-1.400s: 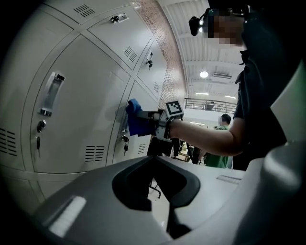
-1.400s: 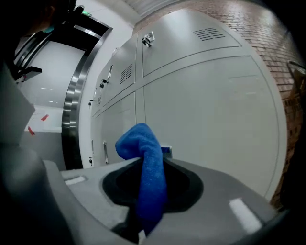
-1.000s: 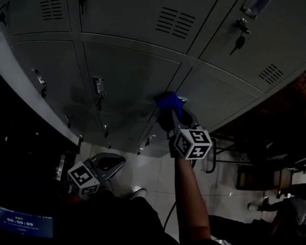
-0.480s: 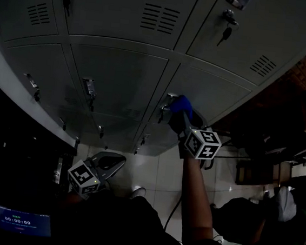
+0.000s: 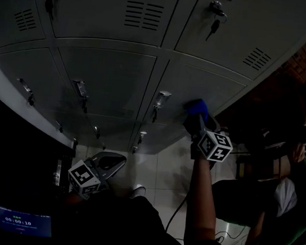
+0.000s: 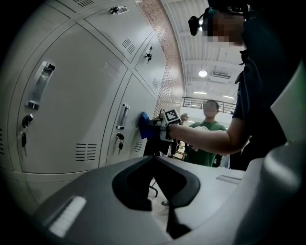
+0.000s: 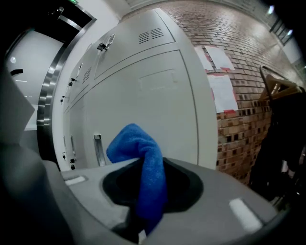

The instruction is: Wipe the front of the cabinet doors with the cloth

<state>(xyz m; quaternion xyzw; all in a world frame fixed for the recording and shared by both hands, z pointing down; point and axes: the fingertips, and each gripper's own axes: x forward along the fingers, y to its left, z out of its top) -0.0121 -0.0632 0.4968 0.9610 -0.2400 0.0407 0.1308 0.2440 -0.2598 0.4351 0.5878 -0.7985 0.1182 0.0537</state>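
From the head view, the right tongs (image 5: 197, 116) reach out to a lower cabinet door (image 5: 222, 88) on the right of the grey bank. A blue cloth (image 5: 196, 106) bunched at their tip sits against the door front, just to the right of its handle (image 5: 159, 101). The left tongs (image 5: 112, 163) hang low near the person's body over the tiled floor (image 5: 159, 169), well apart from the doors.

In the left gripper view, the left tongs (image 6: 155, 165) are closed together with nothing between them. Beyond them the cloth (image 6: 144, 125) is pressed to the door (image 6: 136, 103) beside the handle (image 6: 123, 116), held there by the right tongs (image 6: 154, 130) at the end of an outstretched arm. A person in a green shirt (image 6: 208, 146) stands farther back.

In the right gripper view, the right tongs (image 7: 148, 174) are clamped on the cloth (image 7: 143, 160), which rises from between them and folds over to the left. The pale door front (image 7: 162, 95) fills the space behind it, and a brick wall (image 7: 248, 110) with paper sheets (image 7: 222, 91) runs off to the right.
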